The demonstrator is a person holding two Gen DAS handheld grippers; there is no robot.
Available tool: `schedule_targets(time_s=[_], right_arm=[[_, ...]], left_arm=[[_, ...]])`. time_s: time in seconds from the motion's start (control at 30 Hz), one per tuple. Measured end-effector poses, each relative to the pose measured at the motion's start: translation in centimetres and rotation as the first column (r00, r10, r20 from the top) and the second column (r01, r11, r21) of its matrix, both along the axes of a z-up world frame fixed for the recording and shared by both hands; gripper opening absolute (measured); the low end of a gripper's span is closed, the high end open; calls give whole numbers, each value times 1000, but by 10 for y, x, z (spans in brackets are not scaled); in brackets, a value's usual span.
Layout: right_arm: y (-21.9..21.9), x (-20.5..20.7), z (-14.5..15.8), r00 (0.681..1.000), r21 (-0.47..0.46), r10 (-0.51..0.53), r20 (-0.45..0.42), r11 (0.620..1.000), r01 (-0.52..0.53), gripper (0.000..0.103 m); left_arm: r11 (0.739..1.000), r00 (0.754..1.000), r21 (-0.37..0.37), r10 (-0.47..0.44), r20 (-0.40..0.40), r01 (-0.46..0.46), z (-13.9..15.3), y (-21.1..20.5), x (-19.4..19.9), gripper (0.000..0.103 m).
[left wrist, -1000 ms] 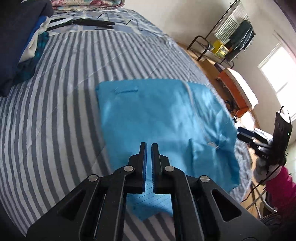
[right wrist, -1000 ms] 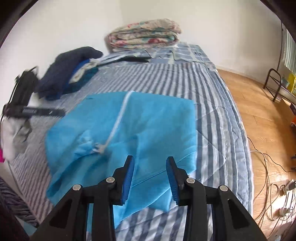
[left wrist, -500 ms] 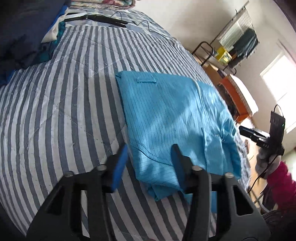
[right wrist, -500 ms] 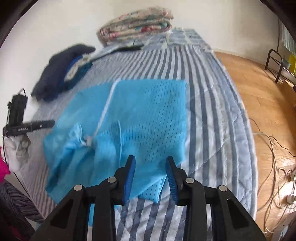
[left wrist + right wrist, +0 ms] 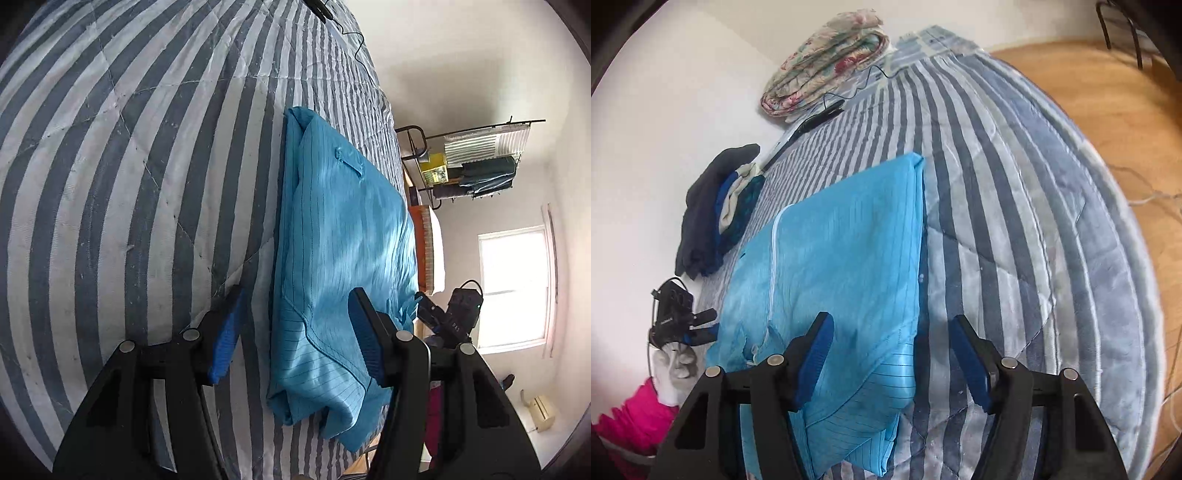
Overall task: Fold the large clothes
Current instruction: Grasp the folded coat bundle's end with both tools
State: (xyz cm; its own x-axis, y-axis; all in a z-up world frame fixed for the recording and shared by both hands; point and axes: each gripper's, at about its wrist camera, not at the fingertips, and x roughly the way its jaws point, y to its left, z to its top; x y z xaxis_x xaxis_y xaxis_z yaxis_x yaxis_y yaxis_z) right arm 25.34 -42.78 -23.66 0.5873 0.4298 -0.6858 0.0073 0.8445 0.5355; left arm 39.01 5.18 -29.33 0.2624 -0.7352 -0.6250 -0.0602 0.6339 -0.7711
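Observation:
A bright blue garment [image 5: 332, 236] lies partly folded on the striped bed cover [image 5: 122, 177]. My left gripper [image 5: 295, 325] is open and hangs over the garment's near left edge, one finger over the stripes, the other over the cloth. In the right wrist view the same blue garment [image 5: 842, 251] shows its white zip line. My right gripper [image 5: 892, 350] has its jaws opening, astride the garment's near right edge, and nothing is pinched. Each gripper appears in the other's view, the right one [image 5: 443, 317] beyond the bed's far edge and the left one [image 5: 679, 314] likewise.
A pile of dark and blue clothes [image 5: 716, 210] sits by the wall, with a folded floral quilt [image 5: 827, 66] and a black corded device [image 5: 820, 114] at the bed's head. A clothes rack [image 5: 476, 162] and window [image 5: 513, 291] stand past the bed. Wooden floor [image 5: 1108, 92] lies on the right.
The left gripper went from shut to open, rolled and dropped toward the garment's left edge. The right gripper widened its jaws, rolled and came down over the right edge.

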Motion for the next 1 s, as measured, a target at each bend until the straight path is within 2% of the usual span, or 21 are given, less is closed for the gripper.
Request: schedule_targets(time_s=[0.1,0.17,0.23,0.27,0.37,0.47,0.53,0.63,0.73,0.87,1.0], right_arm=[[-3,1,-10,1000,82,12,8,997,-12,64],[-1,5,-15,1000,150,21,21,988,-24,57],[7,11,-22,1000,174,27,11,984,-29,52],[13,13,-22,999,163,33,16,986,-35,52],[28,19,-17,999,94,51,15,994,-52,49],[39,21,-11,999,-5,53,-4,999,-53,36],[44,20,-7,999,-59,51,-7,997,-51,23],[54,19,4,999,-131,42,1,990,-42,13],[69,18,17,999,-222,44,9,974,-41,6],[81,10,32,999,-324,40,22,945,-31,4],[94,-1,49,998,-387,36,52,922,-13,3]], left_arm=[[999,999,11,-32,12,32,-1,-8,6,58],[998,999,34,-46,21,46,0,-16,10,56],[997,999,55,-50,10,50,-1,-27,15,41],[997,999,68,-46,5,45,-2,-31,17,39],[989,998,137,-56,27,52,4,-42,19,28],[973,994,224,-79,75,60,11,-53,17,16],[959,989,278,-95,114,60,17,-60,14,10],[932,977,358,-123,172,54,30,-73,9,6],[892,956,450,-172,239,48,45,-91,0,4],[859,930,511,-210,300,29,65,-103,-11,3],[829,894,560,-263,364,16,86,-115,-29,3]])
